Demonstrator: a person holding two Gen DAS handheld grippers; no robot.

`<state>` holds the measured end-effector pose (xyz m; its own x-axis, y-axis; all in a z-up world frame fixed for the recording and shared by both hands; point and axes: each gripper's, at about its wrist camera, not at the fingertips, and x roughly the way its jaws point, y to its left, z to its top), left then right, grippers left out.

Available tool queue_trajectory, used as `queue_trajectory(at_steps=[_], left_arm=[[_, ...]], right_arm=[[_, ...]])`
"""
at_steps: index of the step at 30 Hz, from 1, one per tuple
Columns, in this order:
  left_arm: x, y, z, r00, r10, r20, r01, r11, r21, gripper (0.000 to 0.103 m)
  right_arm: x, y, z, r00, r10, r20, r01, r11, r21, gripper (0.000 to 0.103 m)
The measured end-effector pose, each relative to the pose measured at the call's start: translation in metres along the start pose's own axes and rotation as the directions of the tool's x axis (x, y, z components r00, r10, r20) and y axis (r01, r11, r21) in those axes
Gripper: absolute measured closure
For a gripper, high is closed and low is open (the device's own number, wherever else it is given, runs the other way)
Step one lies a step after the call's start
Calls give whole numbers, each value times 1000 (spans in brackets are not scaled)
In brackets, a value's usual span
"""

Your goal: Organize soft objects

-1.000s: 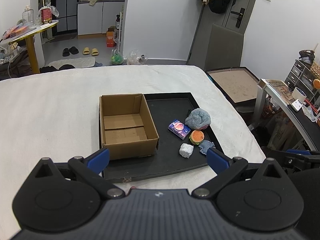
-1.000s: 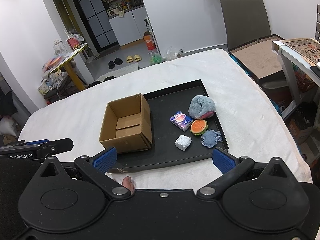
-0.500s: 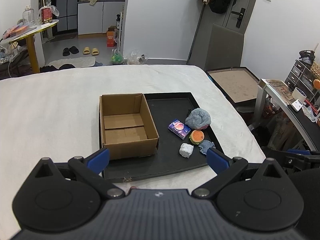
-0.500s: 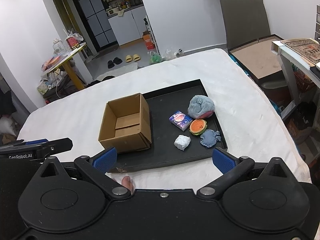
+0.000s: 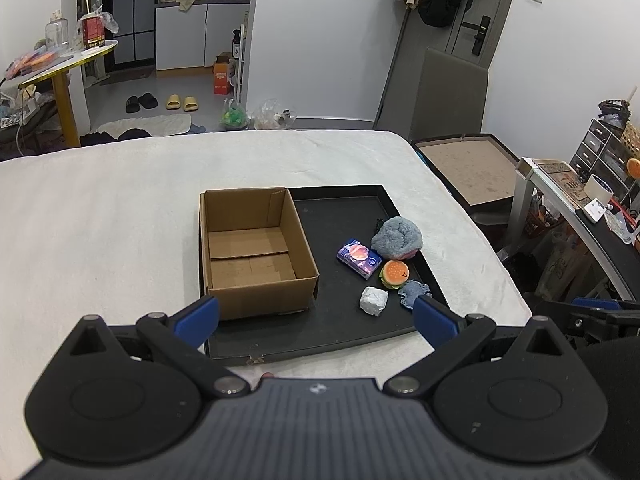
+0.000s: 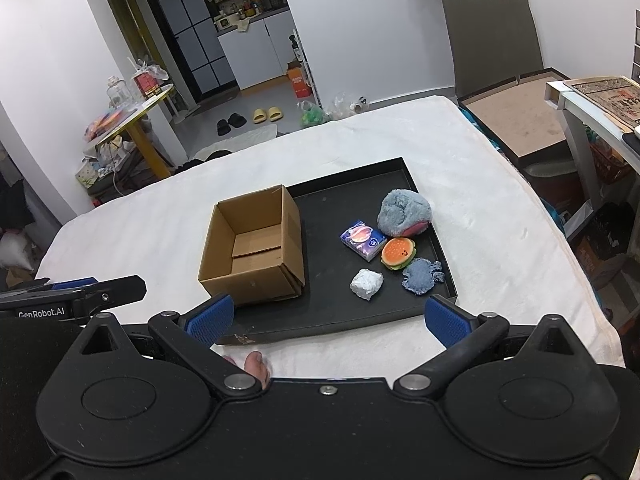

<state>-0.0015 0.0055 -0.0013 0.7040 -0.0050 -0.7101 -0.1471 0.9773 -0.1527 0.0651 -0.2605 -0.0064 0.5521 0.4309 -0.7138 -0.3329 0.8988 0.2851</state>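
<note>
An empty open cardboard box (image 5: 252,252) (image 6: 256,248) stands on the left of a black tray (image 5: 332,332) (image 6: 332,320) on the white bed. On the tray's right lie a grey-blue plush (image 5: 397,237) (image 6: 405,213), a purple tissue pack (image 5: 358,257) (image 6: 362,239), a burger toy (image 5: 395,274) (image 6: 398,253), a white crumpled lump (image 5: 373,300) (image 6: 367,284) and a small blue knitted piece (image 5: 414,292) (image 6: 421,276). My left gripper (image 5: 316,318) and right gripper (image 6: 326,320) are both open and empty, held before the tray's near edge.
The bed cover (image 5: 100,220) spreads wide to the left and behind the tray. A desk (image 5: 580,216) with small items stands right of the bed. A framed board (image 5: 468,168) lies beyond the bed's right edge. The left gripper's side shows in the right wrist view (image 6: 72,300).
The right wrist view has crept slightly nearer the tray. The left view is almost unchanged. Both grippers stay open.
</note>
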Motion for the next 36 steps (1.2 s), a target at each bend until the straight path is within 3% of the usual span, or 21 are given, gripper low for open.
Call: queue_trajectory(at_steps=[7,19,24,36], left_arm=[[2,7,1,1000,-23,-3,23,1000,-9,1],[12,25,5,1000,4,-11,-4,1000,-31,1],[18,41,9,1000,0,-1,0,997,-79,1],[48,68,12,998,68,-11,-69,990,-127,1]], right_arm=[[4,3,1,1000,-4,-12,3,1000,-22,0],[18,-6,4,1000,11,-30,-11,1000,-9,0],[32,-12,4,999,-1,-51,1,1000,-7,0],[65,-29,3,997,-5,-82,4,1000,-17,0]])
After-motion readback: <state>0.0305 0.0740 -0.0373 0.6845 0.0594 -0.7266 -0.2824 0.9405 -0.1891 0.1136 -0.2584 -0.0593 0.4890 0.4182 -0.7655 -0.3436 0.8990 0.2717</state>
